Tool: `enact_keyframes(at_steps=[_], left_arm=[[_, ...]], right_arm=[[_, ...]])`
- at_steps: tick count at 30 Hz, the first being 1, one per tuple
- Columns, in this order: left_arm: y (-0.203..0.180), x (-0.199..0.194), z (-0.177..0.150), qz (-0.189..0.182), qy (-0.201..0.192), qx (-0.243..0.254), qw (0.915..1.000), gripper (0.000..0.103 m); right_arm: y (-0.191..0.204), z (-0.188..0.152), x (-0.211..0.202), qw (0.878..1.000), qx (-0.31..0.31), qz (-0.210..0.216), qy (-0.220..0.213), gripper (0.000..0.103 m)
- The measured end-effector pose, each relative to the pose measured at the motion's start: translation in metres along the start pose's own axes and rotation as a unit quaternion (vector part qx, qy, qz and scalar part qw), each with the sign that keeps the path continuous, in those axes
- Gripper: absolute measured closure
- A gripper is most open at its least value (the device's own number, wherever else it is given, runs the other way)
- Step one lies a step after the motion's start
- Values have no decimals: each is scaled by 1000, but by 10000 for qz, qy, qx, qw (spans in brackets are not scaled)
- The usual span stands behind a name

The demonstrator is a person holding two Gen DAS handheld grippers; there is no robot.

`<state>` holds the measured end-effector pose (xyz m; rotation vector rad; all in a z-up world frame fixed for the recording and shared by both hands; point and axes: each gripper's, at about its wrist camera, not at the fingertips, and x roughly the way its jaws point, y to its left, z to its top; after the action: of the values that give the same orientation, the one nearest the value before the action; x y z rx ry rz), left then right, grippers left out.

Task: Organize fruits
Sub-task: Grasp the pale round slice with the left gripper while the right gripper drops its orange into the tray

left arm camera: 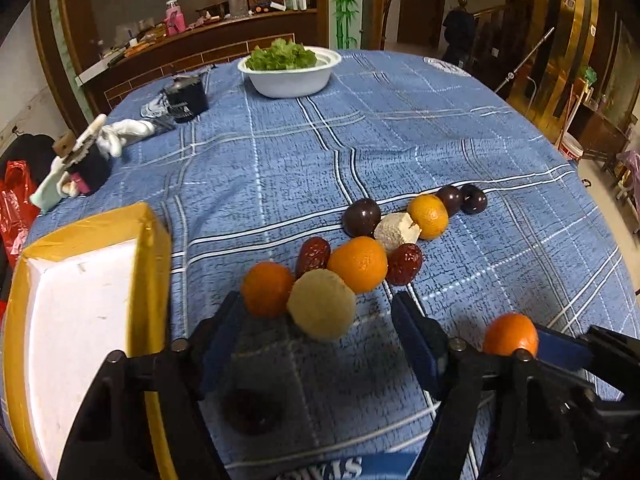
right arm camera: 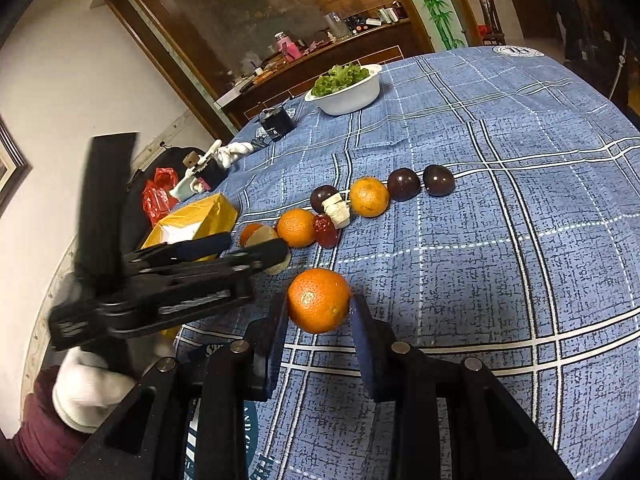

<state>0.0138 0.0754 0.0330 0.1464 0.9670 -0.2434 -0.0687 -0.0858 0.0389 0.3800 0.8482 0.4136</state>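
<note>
We see an orange point(right arm camera: 319, 301) clenched between the jaws of the right gripper point(right arm camera: 320, 320), both pads pressing its sides, over the blue plaid cloth point(right arm camera: 500, 280) on the surface. It is round, so it has no long axis to speak of, and no stem end shows that would tell which way it points.

Beyond it the rest of the fruit lies in a crooked line that runs from the near left towards the far right: an orange point(left arm camera: 267, 289), a pale round fruit point(left arm camera: 321, 305), a red date point(left arm camera: 313, 257), a second orange point(left arm camera: 357, 264), another date point(left arm camera: 405, 264), a pale cut piece point(left arm camera: 396, 232), a dark plum point(left arm camera: 361, 217), a third orange point(left arm camera: 427, 216) and two more plums point(left arm camera: 473, 198). The first date's long axis runs near to far.

The left gripper point(left arm camera: 320, 332) has its jaws released, nothing pressed between them; the pale fruit sits just ahead of the gap. A yellow box point(left arm camera: 152, 240) with a white inside stands to their left. A white bowl point(left arm camera: 288, 80) of greens rests far off.
</note>
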Motion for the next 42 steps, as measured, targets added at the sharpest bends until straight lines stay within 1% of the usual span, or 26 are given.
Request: enact_keyframes(at_steps=[1, 2, 3, 4, 6, 7, 9, 12, 14, 15, 17, 19, 20, 22, 25, 26, 29, 32, 35, 36, 37, 38, 39, 40, 42], left_arm=[[-1, 2, 0, 159, -55, 26, 9999, 48], [-2, 1, 0, 301, -138, 69, 9994, 55], [-1, -1, 1, 273, -178, 78, 9994, 58], [1, -4, 1, 170, -184, -4, 9997, 71], [0, -10, 0, 153, -209, -55, 9997, 71], [0, -16, -1, 142, -282, -77, 9995, 71], [1, -29, -4, 12, -395, -146, 9991, 71], [13, -55, -12, -206, -601, -436, 9970, 70], [33, -81, -23, -410, -775, -784, 9931, 70], [43, -91, -28, -446, -845, -909, 9913, 70], [67, -112, -42, -442, -1007, -1192, 9868, 70], [96, -131, -59, -253, -1113, -1468, 9826, 70], [107, -135, -64, -150, -1127, -1550, 9813, 70], [135, -143, -79, 122, -1141, -1771, 9775, 70], [177, -143, -101, 550, -1029, -2116, 9704, 70], [188, -141, -108, 636, -988, -2200, 9684, 70], [213, -130, -125, 815, -817, -2375, 9645, 70], [232, -121, -140, 776, -698, -2520, 9621, 70], [243, -118, -147, 670, -663, -2669, 9591, 70], [246, -118, -148, 640, -671, -2698, 9585, 70], [249, -118, -151, 605, -677, -2728, 9578, 70], [250, -120, -154, 554, -699, -2777, 9565, 69], [251, -123, -156, 480, -712, -2842, 9549, 66], [252, -126, -157, 417, -737, -2882, 9538, 59], [249, -135, -159, 319, -881, -2943, 9511, 52]], right_arm=[[0, -1, 0, 10000, -4, 5, 0, 69], [0, -1, 0, 10000, -13, 0, 0, 69], [0, -1, 1, 10000, -25, -8, -1, 69], [0, -1, 1, 10000, -40, -17, -14, 69], [1, -1, 1, 9999, -77, -63, -68, 69], [1, 0, 0, 9999, -93, -82, -91, 69], [1, -1, -1, 9998, -116, -91, -133, 69], [2, -1, -1, 9996, -173, -110, -175, 69], [5, -2, -2, 9994, -254, -128, -216, 69], [7, -3, -2, 9991, -313, -147, -241, 69], [12, -4, -2, 9986, -419, -180, -272, 69], [19, -4, -2, 9982, -504, -185, -281, 69], [25, -4, -3, 9982, -517, -122, -269, 69], [43, -3, -4, 9981, -562, 191, -162, 68], [90, -3, -1, 9941, -918, 572, 0, 68], [111, -4, 4, 9915, -1075, 722, 110, 68], [159, -10, 30, 9839, -1448, 945, 455, 68], [195, -25, 64, 9774, -1725, 882, 849, 68], [218, -43, 97, 9711, -1883, 772, 1243, 68], [225, -48, 106, 9692, -1959, 687, 1325, 67], [232, -51, 107, 9686, -2117, 530, 1193, 66], [238, -53, 111, 9664, -2189, 475, 1262, 66], [240, -54, 115, 9661, -2112, 553, 1377, 66], [238, -53, 118, 9668, -2019, 613, 1440, 65], [237, -54, 116, 9686, -1930, 657, 1425, 63]])
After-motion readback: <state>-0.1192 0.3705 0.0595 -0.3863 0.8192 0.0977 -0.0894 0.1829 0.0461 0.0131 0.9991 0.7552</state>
